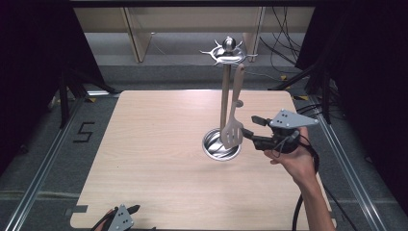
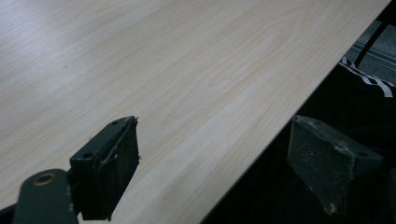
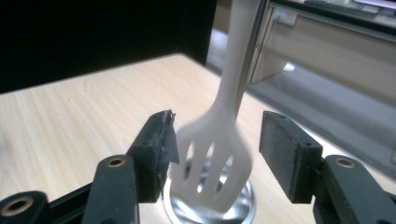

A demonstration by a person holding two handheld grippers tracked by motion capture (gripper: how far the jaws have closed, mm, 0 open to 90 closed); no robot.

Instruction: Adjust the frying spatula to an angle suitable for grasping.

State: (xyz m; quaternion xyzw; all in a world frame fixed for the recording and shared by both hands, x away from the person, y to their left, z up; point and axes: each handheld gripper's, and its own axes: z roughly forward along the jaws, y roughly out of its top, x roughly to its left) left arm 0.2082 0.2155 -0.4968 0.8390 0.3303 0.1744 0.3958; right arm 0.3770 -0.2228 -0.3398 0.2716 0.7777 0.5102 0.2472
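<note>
Left gripper (image 1: 136,208) low at the near left edge of the wooden table (image 1: 159,159), jaws parted wide with nothing between; in the left gripper view one pad (image 2: 112,158) over the tabletop, the other (image 2: 327,163) past the table's edge. Further right, metal utensil stand (image 1: 224,96) upright on the table, round shiny base (image 1: 214,147) beneath, ring of hooks (image 1: 228,54) and a ball knob at the top. Pale slotted spatula (image 1: 233,126) hung from a hook, handle alongside the pole, blade down over the base. Just right of the blade, right gripper (image 1: 251,126) held level in the right hand (image 1: 293,156), pointed left at the spatula. Jaws about half open, spatula blade (image 3: 217,154) between the pads in the right gripper view, left pad (image 3: 161,149) close beside the blade's edge, contact impossible to tell, right pad (image 3: 287,149) apart from it; no squeeze visible.
</note>
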